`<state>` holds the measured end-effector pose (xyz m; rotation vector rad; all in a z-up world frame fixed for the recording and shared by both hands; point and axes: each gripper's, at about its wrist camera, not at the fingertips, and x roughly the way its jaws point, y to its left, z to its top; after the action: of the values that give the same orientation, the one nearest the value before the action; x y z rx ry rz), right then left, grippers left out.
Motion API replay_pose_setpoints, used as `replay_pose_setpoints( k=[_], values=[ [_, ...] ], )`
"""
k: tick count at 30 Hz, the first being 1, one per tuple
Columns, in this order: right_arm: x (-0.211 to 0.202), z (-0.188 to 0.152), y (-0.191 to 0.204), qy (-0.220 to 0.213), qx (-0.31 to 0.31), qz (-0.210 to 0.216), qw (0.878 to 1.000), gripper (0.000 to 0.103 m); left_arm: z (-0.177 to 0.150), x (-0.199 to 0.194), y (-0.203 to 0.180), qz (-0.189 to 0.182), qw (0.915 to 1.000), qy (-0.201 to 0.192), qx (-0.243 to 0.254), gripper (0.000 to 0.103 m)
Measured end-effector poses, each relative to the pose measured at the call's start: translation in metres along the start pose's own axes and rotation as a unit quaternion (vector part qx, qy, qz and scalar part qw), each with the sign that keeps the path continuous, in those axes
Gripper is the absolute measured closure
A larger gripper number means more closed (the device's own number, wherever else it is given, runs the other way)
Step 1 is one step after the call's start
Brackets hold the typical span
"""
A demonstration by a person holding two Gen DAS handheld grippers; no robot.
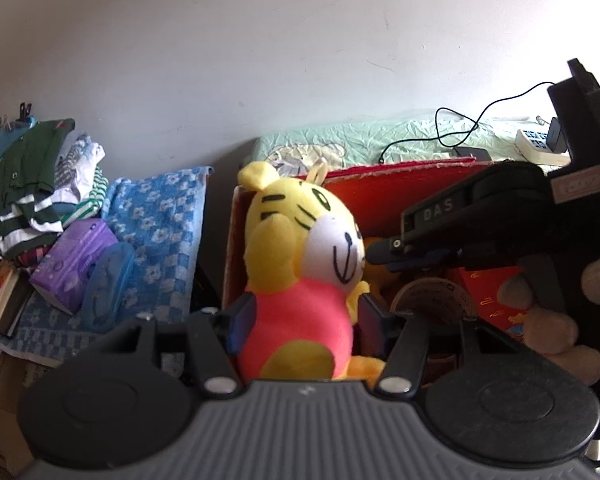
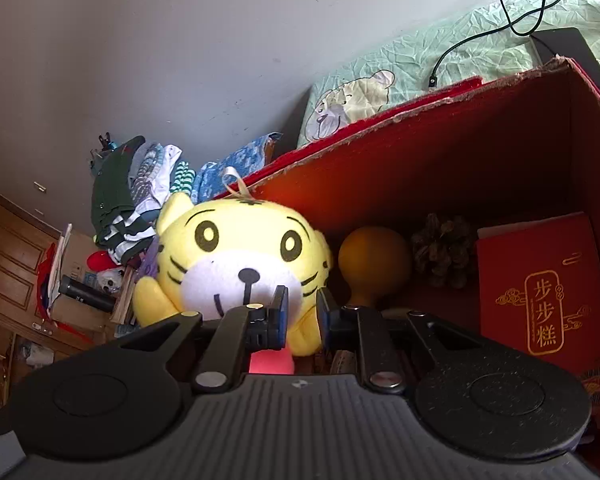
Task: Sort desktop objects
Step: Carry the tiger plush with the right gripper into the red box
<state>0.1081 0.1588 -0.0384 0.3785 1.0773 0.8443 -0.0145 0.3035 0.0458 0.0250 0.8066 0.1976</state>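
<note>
While the left gripper pinches the pink body of a yellow tiger toy, the toy sits upright at the left end of a red cardboard box, its head above the rim. From the right wrist view the toy's face looks straight at the camera, and the right gripper has its pads drawn close together on the toy's yellow paw, just under the white muzzle. Inside the box, along the back wall, lie an orange gourd-shaped thing, a pine cone beside it, and a red packet with gold characters leaning at the right end. The left wrist view also shows a round brown lid low in the box, partly hidden behind the fingers. Outside the box, to the left, a blue flowered towel carries a purple packet and a pile of folded clothes. A green bedsheet with a black cable lies behind the box.
</note>
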Motion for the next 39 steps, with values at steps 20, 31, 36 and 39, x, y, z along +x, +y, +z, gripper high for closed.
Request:
replay_pose_setpoints(
  k=[20, 31, 36, 39],
  values=[
    [0.046, 0.013, 0.013, 0.119, -0.047, -0.032, 0.991, 0.09, 0.002, 0.022, -0.005, 0.001, 0.9998, 0.02, 0.009, 0.036],
    [0.001, 0.0, 0.021, 0.047, -0.066, -0.083, 0.993, 0.078, 0.004, 0.003, -0.006, 0.01, 0.999, 0.039, -0.017, 0.037],
    [-0.02, 0.001, 0.018, 0.029, -0.058, -0.105, 0.992, 0.076, 0.006, -0.014, -0.008, 0.005, 0.999, 0.032, -0.03, 0.026],
    [-0.034, 0.0, 0.019, 0.013, -0.056, -0.104, 0.993, 0.076, 0.008, -0.018, -0.013, 0.016, 0.9989, 0.03, -0.031, 0.022]
  ],
)
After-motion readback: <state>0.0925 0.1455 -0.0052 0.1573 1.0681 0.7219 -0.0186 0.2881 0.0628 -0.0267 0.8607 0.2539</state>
